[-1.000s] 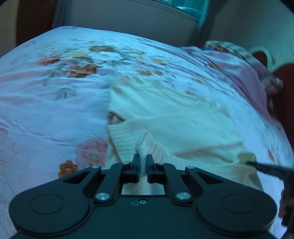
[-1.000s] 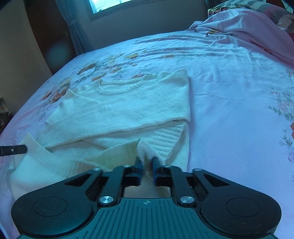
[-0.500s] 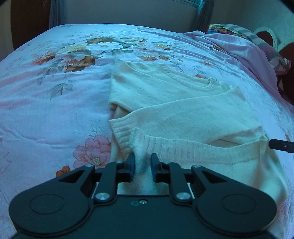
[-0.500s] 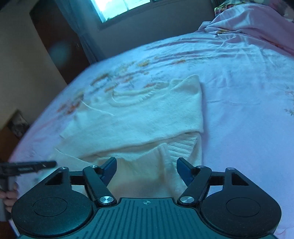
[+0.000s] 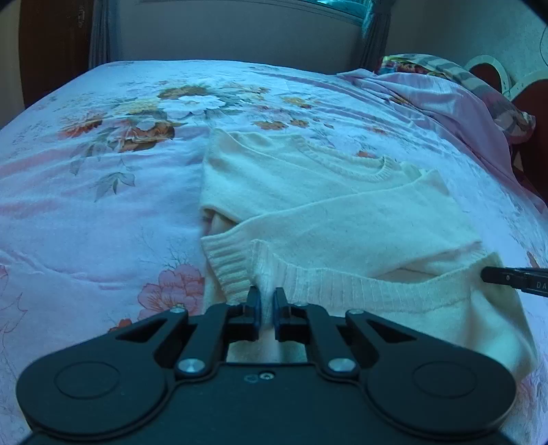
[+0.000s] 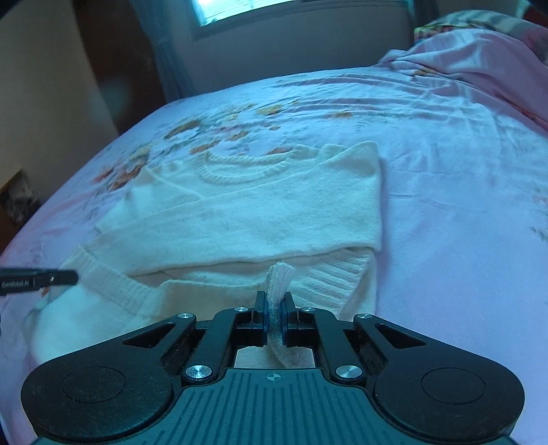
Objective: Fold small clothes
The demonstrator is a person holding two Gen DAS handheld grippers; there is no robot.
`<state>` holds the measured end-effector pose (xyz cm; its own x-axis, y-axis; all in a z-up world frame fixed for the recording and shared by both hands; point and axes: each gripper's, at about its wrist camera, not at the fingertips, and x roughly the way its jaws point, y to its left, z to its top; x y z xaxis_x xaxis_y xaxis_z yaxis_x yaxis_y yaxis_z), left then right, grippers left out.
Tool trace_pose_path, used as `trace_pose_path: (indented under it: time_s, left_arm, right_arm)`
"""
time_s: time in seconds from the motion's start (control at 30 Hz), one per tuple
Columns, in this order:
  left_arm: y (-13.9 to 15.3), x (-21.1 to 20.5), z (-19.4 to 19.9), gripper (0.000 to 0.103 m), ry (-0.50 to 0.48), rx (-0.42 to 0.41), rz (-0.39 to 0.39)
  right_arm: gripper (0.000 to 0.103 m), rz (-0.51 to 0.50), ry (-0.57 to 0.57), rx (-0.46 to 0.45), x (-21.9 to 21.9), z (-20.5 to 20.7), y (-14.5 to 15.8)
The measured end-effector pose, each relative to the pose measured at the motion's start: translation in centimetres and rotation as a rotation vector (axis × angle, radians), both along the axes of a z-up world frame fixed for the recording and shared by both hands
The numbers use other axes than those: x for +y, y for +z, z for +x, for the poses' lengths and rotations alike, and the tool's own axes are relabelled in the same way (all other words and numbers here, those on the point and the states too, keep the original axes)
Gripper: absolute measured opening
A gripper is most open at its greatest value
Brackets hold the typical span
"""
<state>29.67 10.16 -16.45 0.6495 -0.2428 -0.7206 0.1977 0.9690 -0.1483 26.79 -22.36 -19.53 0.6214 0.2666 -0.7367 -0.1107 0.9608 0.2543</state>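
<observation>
A cream knit sweater lies on the bed with a sleeve folded across its body; it also shows in the right wrist view. My left gripper is shut on the ribbed hem at the sweater's near left corner. My right gripper is shut on a pinch of the ribbed hem at the near right corner, which sticks up between the jaws. The tip of each gripper shows in the other's view, the right one and the left one.
The pink floral bedsheet covers the bed. A bunched pink blanket and pillows lie at the far right. A wall with a window and curtains stands behind the bed. A dark wooden door is at far left.
Both grippers opened half a second ago, letting go of the hem, and have now shut again on the ribbed hem at the two near corners.
</observation>
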Motion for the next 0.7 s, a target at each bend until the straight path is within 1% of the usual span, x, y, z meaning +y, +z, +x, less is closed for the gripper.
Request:
trace_pose_path:
  time_s: [0.1, 0.13, 0.23, 0.37, 0.5, 0.57, 0.7]
  left_arm:
    - [1.4, 0.2, 0.1, 0.006, 0.026, -0.041, -0.041]
    - [1.9, 0.2, 0.2, 0.006, 0.027, -0.055, -0.045]
    - [3.2, 0.0, 1.0, 0.006, 0.037, -0.096, -0.052]
    - [4.3, -0.3, 3.1, 0.006, 0.053, -0.111, -0.08]
    - [5.1, -1.1, 6.2, 0.006, 0.07, -0.138, -0.08]
    - [5.2, -1.6, 8.1, 0.006, 0.079, -0.142, -0.083]
    - [5.3, -2.7, 12.4, 0.006, 0.103, -0.154, -0.088]
  right_arm:
    - [0.006, 0.042, -0.055, -0.054, -0.7, -0.3, 1.6]
    - [0.006, 0.032, -0.057, -0.081, -0.7, -0.3, 2.4]
    - [0.006, 0.02, -0.064, -0.118, -0.9, 0.2, 3.7]
    - [0.006, 0.015, -0.095, -0.147, -1.4, 1.7, 4.5]
    - [0.006, -0.006, -0.105, -0.184, -1.7, 4.1, 5.3]
    - [0.006, 0.0, -0.116, -0.195, -2.0, 5.9, 5.5]
    - [0.006, -0.02, -0.133, -0.212, -2.5, 10.2, 5.2]
